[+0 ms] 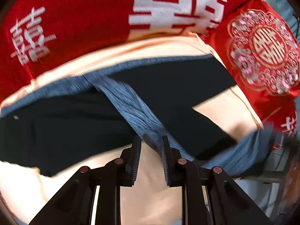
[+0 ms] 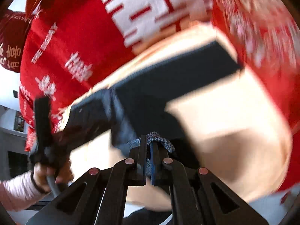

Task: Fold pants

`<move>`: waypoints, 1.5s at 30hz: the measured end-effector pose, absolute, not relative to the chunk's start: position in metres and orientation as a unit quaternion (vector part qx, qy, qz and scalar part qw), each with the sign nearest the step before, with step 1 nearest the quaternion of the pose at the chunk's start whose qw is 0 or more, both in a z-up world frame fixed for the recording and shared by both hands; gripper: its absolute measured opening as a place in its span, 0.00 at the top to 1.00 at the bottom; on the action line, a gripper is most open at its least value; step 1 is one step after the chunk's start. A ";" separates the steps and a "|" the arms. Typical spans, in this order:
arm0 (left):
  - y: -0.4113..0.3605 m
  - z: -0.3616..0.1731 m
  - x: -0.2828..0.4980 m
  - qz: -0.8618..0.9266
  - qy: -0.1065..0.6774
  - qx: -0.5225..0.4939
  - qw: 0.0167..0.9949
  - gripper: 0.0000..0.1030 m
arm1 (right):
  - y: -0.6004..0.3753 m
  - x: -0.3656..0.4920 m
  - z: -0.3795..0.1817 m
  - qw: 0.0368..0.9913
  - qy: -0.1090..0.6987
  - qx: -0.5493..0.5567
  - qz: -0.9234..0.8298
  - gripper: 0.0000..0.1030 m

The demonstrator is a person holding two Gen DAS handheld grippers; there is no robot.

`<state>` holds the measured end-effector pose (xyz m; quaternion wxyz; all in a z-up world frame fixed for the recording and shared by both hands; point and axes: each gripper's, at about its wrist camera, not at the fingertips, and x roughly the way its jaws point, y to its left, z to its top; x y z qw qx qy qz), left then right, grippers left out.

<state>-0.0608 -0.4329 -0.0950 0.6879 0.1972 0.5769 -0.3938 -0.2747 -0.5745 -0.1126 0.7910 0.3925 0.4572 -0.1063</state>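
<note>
Dark pants (image 1: 75, 123) with a blue-grey heathered waistband (image 1: 131, 101) lie on a peach sheet (image 1: 159, 46). In the left wrist view, my left gripper (image 1: 151, 140) has its jaws apart, and the waistband band runs past its right finger (image 1: 166, 150). In the right wrist view, my right gripper (image 2: 148, 140) is shut on a bunch of the blue-grey waistband (image 2: 159, 139), with the dark pants (image 2: 168, 78) stretching away from it. The left gripper (image 2: 42, 116) and the hand holding it show at the left of that view. The right wrist view is blurred by motion.
A red blanket (image 1: 75, 18) with large white characters lies behind the pants. A red embroidered cushion (image 1: 262, 50) lies at the right. The peach sheet (image 2: 234, 121) extends to the right of the pants.
</note>
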 end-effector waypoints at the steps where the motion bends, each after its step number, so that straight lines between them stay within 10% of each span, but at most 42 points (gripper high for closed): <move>1: -0.433 -0.097 -0.053 -0.386 0.576 0.199 0.692 0.77 | -0.593 -0.266 -0.109 0.795 0.456 0.386 -0.109 0.97; 2: -0.433 -0.096 -0.047 -0.376 0.576 0.203 0.697 0.75 | -0.609 -0.252 -0.106 0.796 0.457 0.380 -0.114 0.97; 5: -0.435 -0.099 -0.032 -0.331 0.570 0.203 0.724 0.23 | -0.662 -0.227 -0.105 0.797 0.462 0.369 -0.126 0.97; 14: -0.469 -0.137 0.015 -0.236 0.580 0.199 0.754 0.23 | -0.745 -0.155 -0.155 0.790 0.504 0.299 -0.182 0.94; 16: -0.479 -0.153 0.021 -0.220 0.582 0.213 0.753 0.23 | -0.746 -0.148 -0.167 0.780 0.526 0.275 -0.198 0.81; 18: -0.485 -0.163 0.025 -0.210 0.583 0.227 0.751 0.23 | -0.744 -0.149 -0.168 0.778 0.527 0.277 -0.201 0.24; 20: -0.488 -0.171 0.027 -0.206 0.583 0.234 0.750 0.23 | -0.735 -0.156 -0.154 0.793 0.509 0.260 -0.214 0.17; 37: -0.453 -0.174 0.028 -0.168 0.591 0.230 0.755 0.23 | -0.641 -0.033 -0.191 0.773 0.606 0.164 0.090 0.25; 41: -0.436 -0.172 0.034 -0.151 0.599 0.223 0.754 0.23 | -0.617 -0.018 -0.232 0.721 0.679 0.097 0.098 0.62; 42: -0.432 -0.169 0.037 -0.145 0.600 0.221 0.755 0.23 | -0.618 -0.017 -0.229 0.726 0.673 0.101 0.101 0.86; 45: -0.422 -0.156 0.046 -0.141 0.591 0.208 0.767 0.23 | -0.624 -0.017 -0.208 0.749 0.646 0.120 0.087 0.88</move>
